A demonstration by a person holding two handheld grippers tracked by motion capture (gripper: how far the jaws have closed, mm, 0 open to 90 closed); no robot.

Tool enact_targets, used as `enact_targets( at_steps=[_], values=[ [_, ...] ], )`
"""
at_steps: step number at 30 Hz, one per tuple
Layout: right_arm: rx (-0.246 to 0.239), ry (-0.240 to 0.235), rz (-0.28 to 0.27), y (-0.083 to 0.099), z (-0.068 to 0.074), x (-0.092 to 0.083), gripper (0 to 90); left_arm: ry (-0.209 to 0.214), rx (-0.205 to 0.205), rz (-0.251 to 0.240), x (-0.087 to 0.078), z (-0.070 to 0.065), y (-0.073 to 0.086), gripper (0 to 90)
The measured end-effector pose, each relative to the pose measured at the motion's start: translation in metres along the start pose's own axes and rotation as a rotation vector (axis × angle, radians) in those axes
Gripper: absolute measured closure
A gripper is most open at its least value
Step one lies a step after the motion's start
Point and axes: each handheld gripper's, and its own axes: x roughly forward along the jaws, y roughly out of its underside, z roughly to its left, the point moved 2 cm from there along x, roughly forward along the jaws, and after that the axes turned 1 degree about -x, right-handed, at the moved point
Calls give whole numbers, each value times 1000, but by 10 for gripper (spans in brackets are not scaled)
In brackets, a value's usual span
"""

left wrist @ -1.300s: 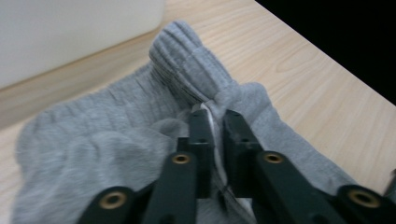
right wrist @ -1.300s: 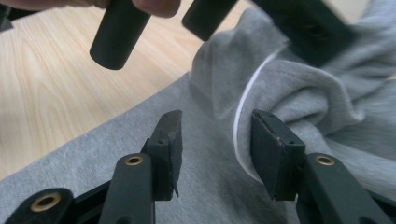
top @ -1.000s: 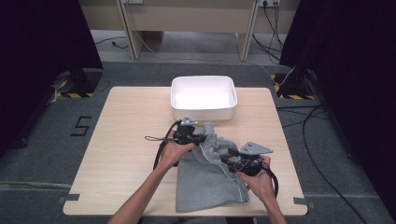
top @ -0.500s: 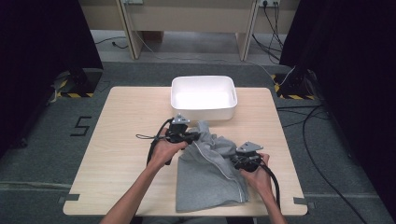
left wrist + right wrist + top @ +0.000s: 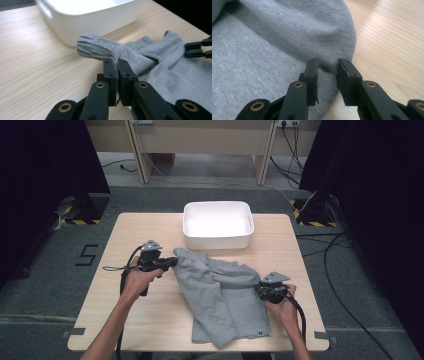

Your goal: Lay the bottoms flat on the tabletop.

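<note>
Your left gripper [image 5: 170, 262] clamped on ribbed cuff [image 5: 96, 47] of grey sweatshirt [image 5: 225, 300], sleeve pulled left, just near of white bin [image 5: 218, 226]. Your right gripper [image 5: 259, 290] at garment's right edge, jaws just closing, fabric fold between them, pads not yet pressing. Sweatshirt lies rumpled on table [image 5: 150, 320], centre to near right.

In the high view, the grey cotton sweatshirt [image 5: 225, 295] covers the middle of the light wooden table [image 5: 150, 320] toward its near edge, and the fabric folds over itself so its lower layers are hidden. A small dark label [image 5: 260, 334] near its hem is too small to read. In the right gripper view the sweatshirt [image 5: 262, 50] runs off the top and left edges
</note>
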Motion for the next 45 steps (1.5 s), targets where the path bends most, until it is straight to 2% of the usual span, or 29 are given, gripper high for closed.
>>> enact_targets(
  at_steps=[4, 6, 8, 11, 14, 16, 19, 23, 25, 26, 30, 32, 36, 38, 41, 43, 45],
  values=[
    [6, 0, 3, 2, -4, -2, 705, -9, -18, 24, -3, 17, 11, 855],
    [-2, 17, 8, 3, -7, -3, 704, 4, -45, 24, -1, 26, 16, 855],
    [-14, 43, 20, 3, -11, -3, 699, -6, -50, 37, 2, 32, 19, 855],
    [11, 41, 15, 4, -16, -2, 697, -17, -40, 67, 10, 38, 24, 854],
    [14, 60, 20, 2, -19, 0, 665, -42, -45, 71, 23, 40, 25, 840],
    [23, 77, 23, 0, -19, 0, 616, -58, -60, 66, 29, 40, 25, 786],
    [44, 59, -20, -1, -14, -8, 575, -52, -87, 55, 33, 36, 23, 619],
    [63, 25, -58, -1, -6, -23, 543, -82, -114, 39, 19, 28, 25, 435],
    [70, 2, -69, 1, -1, -30, 534, -83, -119, 27, 8, 20, 31, 399],
    [68, -13, -69, 3, 2, -33, 528, -81, -125, 24, 3, 16, 36, 398],
    [75, -37, -55, 12, 13, -38, 512, -70, -96, 51, -5, -6, 60, 381],
    [73, -43, -44, 16, 17, -39, 502, -57, -97, 51, -5, -18, 71, 378],
    [67, -47, -41, 21, 24, -39, 474, -22, -69, 57, 4, -44, 88, 373],
    [69, -43, -31, 22, 25, -38, 458, -22, -58, 62, 9, -54, 93, 365],
    [58, -25, -7, 25, 27, -34, 450, -31, -10, 93, 23, -68, 101, 351],
    [47, 7, 2, 28, 28, -31, 443, -69, 48, 116, 31, -75, 106, 344],
    [42, 14, 1, 29, 28, -32, 445, -97, 103, 121, 33, -79, 108, 341]
  ],
)
